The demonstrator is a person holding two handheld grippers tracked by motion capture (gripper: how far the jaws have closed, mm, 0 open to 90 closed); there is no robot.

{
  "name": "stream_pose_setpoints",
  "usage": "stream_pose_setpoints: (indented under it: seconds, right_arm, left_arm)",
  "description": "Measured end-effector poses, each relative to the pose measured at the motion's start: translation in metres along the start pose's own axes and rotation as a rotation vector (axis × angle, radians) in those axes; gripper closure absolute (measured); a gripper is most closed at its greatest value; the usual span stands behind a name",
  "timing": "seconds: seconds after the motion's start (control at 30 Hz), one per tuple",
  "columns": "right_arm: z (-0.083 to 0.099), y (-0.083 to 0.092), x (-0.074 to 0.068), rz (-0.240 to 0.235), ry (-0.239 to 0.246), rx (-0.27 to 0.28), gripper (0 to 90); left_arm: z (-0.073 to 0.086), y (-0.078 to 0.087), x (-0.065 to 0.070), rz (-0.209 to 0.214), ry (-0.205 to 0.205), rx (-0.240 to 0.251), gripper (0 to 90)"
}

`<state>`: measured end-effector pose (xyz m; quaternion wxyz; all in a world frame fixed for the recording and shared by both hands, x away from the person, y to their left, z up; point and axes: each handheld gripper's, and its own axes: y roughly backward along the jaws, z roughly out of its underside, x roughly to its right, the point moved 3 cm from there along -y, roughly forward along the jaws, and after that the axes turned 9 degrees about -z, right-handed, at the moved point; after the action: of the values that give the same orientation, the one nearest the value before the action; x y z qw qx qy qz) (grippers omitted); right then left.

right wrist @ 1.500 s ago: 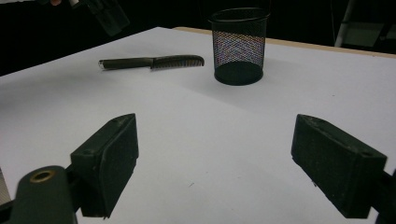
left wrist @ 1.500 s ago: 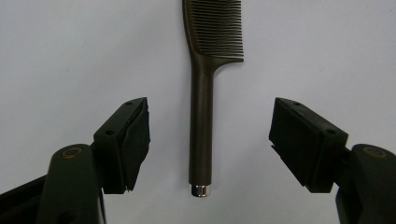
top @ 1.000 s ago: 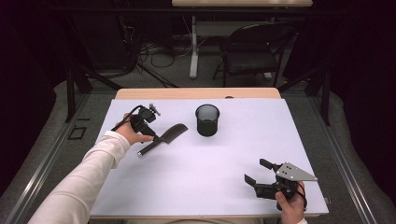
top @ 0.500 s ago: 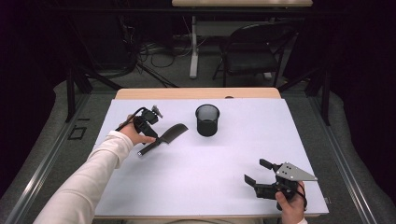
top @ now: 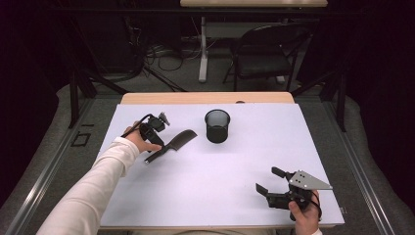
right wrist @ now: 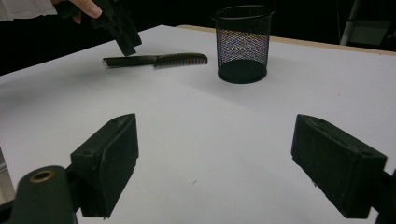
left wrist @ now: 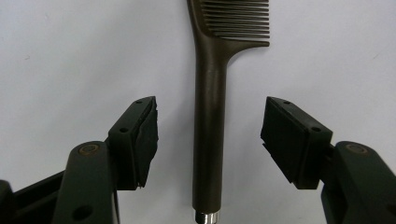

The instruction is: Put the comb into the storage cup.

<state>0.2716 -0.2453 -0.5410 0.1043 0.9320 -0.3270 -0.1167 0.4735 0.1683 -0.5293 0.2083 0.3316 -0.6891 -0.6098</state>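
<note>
Left claw point(left wrist: 208, 140) jaws have just been closing around the untouched comb point(left wrist: 210, 116).

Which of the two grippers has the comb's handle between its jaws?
The left gripper: its open jaws straddle the comb handle without touching. The right gripper rests near the table's front edge, jaws open on nothing.

No readable text, label, brand, number or sign appears anywhere in these views.
</note>
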Motion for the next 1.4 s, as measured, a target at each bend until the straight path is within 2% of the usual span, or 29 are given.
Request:
stream_pose_setpoints:
  seconds: [0.3,0.63,0.77,1.03,1.13,1.23,1.4]
  right_arm:
    - [0.0,0.0,0.0,-0.002,-0.001,-0.003,14.7]
    - [0.0,0.0,0.0,-0.007,0.002,-0.012,14.7]
    - [0.001,0.0,0.0,-0.007,0.001,-0.012,14.7]
    - [0.001,0.0,0.0,-0.01,0.001,-0.012,14.7]
    - [0.001,0.0,0.0,-0.009,0.0,-0.013,14.7]
    - [0.001,0.0,0.0,-0.01,-0.001,-0.012,14.7]
    - [0.001,0.0,0.0,-0.011,0.002,-0.014,14.7]
  left_arm:
    - [0.0,-0.006,-0.001,-0.001,-0.005,-0.031,36.3]
    - [0.001,-0.013,0.002,-0.008,-0.026,-0.066,44.2]
    - [0.0,-0.016,0.003,-0.027,-0.028,-0.075,47.0]
    - [-0.001,-0.019,0.005,-0.031,-0.055,-0.098,51.2]
    - [-0.001,-0.021,0.006,-0.036,-0.055,-0.099,53.7]
    - [-0.002,-0.022,0.007,-0.024,-0.032,-0.099,54.7]
    - [-0.002,-0.023,0.008,-0.024,-0.038,-0.106,57.3]
